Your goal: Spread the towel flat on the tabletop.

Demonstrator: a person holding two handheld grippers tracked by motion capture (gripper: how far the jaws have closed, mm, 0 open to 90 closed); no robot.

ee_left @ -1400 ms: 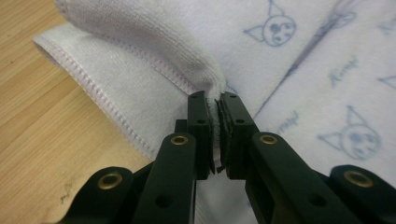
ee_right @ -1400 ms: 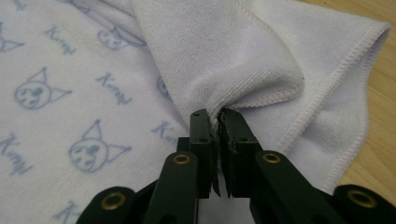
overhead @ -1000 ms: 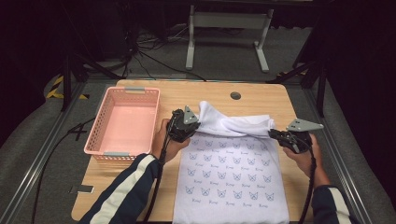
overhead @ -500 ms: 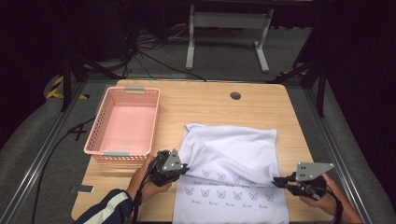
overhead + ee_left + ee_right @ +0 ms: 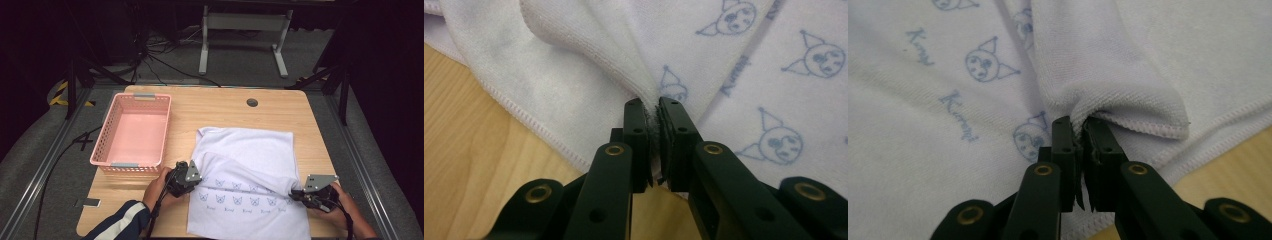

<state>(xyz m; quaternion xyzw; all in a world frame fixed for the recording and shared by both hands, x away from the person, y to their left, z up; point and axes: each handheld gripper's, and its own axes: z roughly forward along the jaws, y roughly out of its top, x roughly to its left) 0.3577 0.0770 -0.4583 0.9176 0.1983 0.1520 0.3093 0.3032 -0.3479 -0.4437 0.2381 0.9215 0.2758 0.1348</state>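
High view: left gripper (image 5: 191, 178) and right gripper (image 5: 296, 194) each have jaws clamped on a far corner of the printed white towel (image 5: 250, 165), carrying that edge toward the near hem to fold it flat on the table (image 5: 220, 110).

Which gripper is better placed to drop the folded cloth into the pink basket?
Left. The left gripper pinches the cloth right beside the pink basket; the right gripper grips the far edge, away from it.
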